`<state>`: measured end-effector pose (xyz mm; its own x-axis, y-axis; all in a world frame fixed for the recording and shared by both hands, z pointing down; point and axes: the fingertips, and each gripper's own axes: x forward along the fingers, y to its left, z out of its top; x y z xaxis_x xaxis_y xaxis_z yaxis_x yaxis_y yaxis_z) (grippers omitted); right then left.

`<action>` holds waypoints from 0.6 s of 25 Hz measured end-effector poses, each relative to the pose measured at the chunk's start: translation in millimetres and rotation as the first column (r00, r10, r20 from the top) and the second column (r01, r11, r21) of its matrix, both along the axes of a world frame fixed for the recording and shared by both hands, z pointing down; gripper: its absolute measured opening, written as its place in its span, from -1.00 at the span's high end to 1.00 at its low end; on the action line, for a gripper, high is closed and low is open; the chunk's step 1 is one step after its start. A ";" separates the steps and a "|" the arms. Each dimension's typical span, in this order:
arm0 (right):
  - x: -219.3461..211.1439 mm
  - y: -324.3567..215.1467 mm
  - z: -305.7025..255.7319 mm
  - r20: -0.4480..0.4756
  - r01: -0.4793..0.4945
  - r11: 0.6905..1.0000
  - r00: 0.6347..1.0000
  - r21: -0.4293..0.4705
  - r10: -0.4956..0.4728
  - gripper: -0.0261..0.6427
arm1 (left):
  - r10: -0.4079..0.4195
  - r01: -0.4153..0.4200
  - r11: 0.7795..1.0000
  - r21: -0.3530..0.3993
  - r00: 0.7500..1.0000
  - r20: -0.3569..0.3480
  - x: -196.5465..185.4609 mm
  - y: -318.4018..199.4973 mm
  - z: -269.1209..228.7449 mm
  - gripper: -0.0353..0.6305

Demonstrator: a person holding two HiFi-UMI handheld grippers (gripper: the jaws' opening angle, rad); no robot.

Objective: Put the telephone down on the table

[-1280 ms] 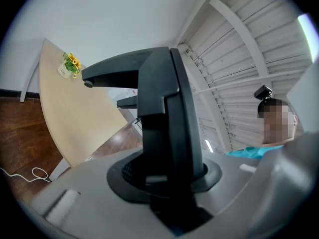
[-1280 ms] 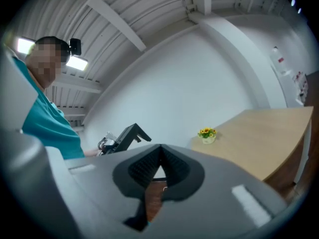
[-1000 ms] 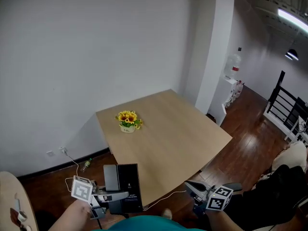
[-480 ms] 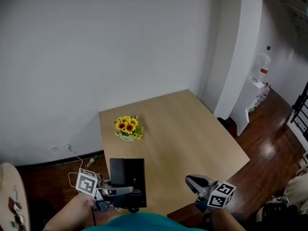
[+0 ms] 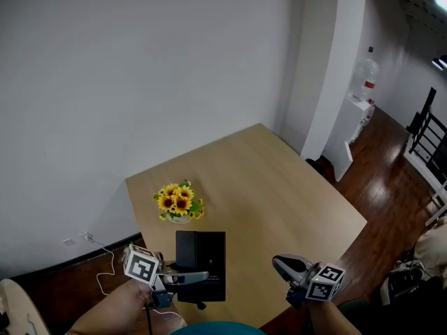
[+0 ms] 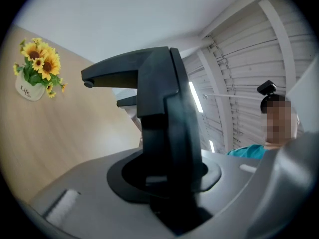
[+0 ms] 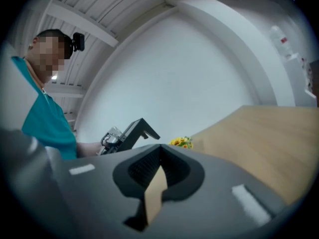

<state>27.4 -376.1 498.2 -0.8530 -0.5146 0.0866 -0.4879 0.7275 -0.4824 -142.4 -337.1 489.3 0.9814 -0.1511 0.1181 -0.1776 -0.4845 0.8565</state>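
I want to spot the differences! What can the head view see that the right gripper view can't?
Only the head view: the marker cube on the right gripper and the white cable on the floor. Only the right gripper view: the ceiling beams and the camera on the person's head. Both: the table, the sunflowers and the phone held in the left gripper.

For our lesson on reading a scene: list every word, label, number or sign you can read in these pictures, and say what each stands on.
"Life" (as far as it can be read): on the small white pot of yellow sunflowers; the smaller print beneath it is blurred.
Too small to read: white print on the flat black telephone.
Too small to read: red label on the clear water bottle.
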 end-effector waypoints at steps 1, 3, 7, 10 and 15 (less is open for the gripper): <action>-2.2 -2.0 1.2 0.011 -0.024 1.000 1.000 -0.017 0.024 0.92 | 0.027 -0.027 1.000 -0.004 1.000 -0.003 -1.2 -8.8 4.4 0.36; -4.3 -5.9 7.1 0.009 -0.056 0.997 0.998 -0.044 0.056 0.92 | 0.069 -0.069 0.998 -0.005 0.998 -0.007 0.3 -30.2 14.7 0.36; 4.4 -18.2 21.8 -0.007 -0.074 0.994 0.997 -0.078 0.074 0.92 | 0.095 -0.096 0.995 -0.023 0.995 -0.013 21.1 -85.3 33.6 0.36; 18.1 -34.0 33.3 -0.009 -0.073 0.993 0.997 -0.094 0.072 0.92 | 0.100 -0.100 0.995 -0.021 0.995 -0.005 43.6 -135.3 48.5 0.36; 32.9 -57.1 58.6 -0.003 -0.060 0.994 0.998 -0.096 0.060 0.92 | 0.091 -0.091 0.996 -0.014 0.995 0.031 79.1 -222.4 78.4 0.36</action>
